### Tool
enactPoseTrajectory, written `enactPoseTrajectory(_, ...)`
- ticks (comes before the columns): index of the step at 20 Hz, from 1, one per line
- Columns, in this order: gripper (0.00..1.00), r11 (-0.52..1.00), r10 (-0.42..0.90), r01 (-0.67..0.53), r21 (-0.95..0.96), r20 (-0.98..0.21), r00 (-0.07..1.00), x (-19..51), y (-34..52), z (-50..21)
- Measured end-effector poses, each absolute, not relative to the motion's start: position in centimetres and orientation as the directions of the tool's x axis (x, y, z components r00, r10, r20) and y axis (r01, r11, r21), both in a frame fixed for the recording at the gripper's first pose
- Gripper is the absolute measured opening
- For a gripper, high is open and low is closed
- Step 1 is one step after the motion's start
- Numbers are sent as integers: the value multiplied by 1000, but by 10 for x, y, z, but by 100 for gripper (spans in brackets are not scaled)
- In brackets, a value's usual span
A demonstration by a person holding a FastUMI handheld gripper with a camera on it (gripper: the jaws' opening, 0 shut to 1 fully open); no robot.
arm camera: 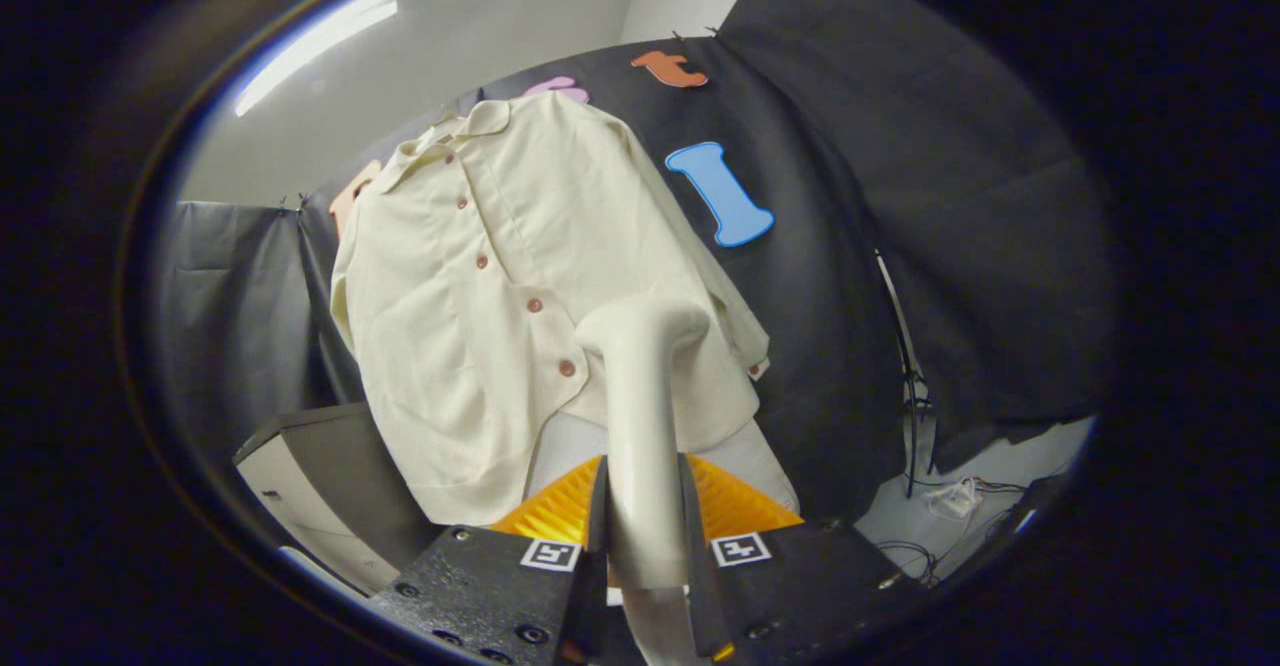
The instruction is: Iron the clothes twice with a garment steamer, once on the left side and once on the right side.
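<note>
Claw (640,531) clenched on the garment steamer's handle (640,446), both fingers pressing its sides so the head stays aimed forward. Cream button shirt (480,286) hanging just beyond the steamer head, hem low for upward strokes.

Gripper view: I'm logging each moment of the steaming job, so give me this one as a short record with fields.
garment: cream button-front shirt hanging against the black cloth wall
tool: cream plastic garment steamer, handle upright between the fingers
tongs: shut on the steamer handle, both fingers pressing it
steamer head: bent toward the shirt's lower front, beside the bottom button; contact cannot be told
other: dark box below the shirt, cables on the floor
</note>
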State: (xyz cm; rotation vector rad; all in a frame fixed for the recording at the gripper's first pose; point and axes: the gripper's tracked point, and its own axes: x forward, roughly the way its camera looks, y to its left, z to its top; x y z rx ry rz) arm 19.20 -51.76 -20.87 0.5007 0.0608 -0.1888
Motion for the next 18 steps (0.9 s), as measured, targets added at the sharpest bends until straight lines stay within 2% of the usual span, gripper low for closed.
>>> enactPoseTrajectory(6,33,812,-194,242,531,-144,970,172,-509,-209)
enactPoseTrajectory(13,33,819,-191,220,530,-110,975,145,-459,-146)
enactPoseTrajectory(18,33,873,-170,194,447,-94,981,127,-398,-97)
